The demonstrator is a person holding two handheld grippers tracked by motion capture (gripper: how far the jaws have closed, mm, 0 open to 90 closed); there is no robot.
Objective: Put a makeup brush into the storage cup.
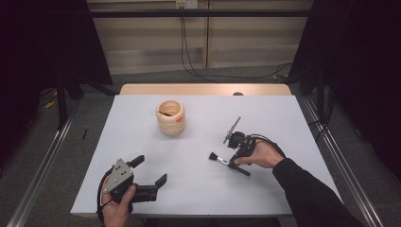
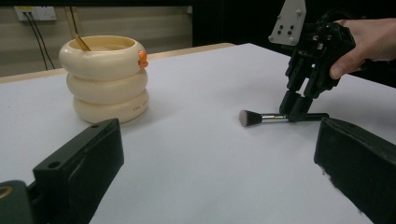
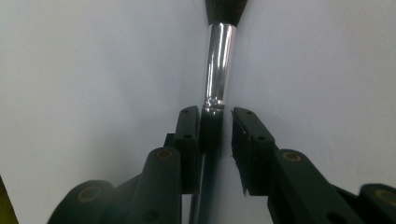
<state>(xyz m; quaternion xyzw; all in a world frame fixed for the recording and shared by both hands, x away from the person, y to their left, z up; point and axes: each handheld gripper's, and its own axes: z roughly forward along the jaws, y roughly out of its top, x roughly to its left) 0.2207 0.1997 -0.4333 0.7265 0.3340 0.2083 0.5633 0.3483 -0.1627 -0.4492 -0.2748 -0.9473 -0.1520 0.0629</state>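
Observation:
A makeup brush [image 1: 216, 157] with a dark head, a silver ferrule and a black handle lies flat on the white table [image 1: 198, 189], right of centre. My right gripper [image 1: 232, 162] straddles its handle from above. In the right gripper view the left jaw touches the handle of the brush [image 3: 219, 60] while a thin gap shows at the right jaw, so the right gripper [image 3: 215, 114] is narrowly open. My left gripper [image 1: 152, 170] rests at the near left, wide open and holding nothing. A cream ringed holder [image 1: 170, 118] stands at the far middle.
In the left gripper view, a thin brown stick [image 2: 80, 42] leans inside the cream holder [image 2: 105, 79], which has an orange spot on its side. A wooden strip [image 1: 203, 89] borders the table's far edge. Metal rails run along both sides, and cables [image 1: 189, 61] lie on the floor beyond.

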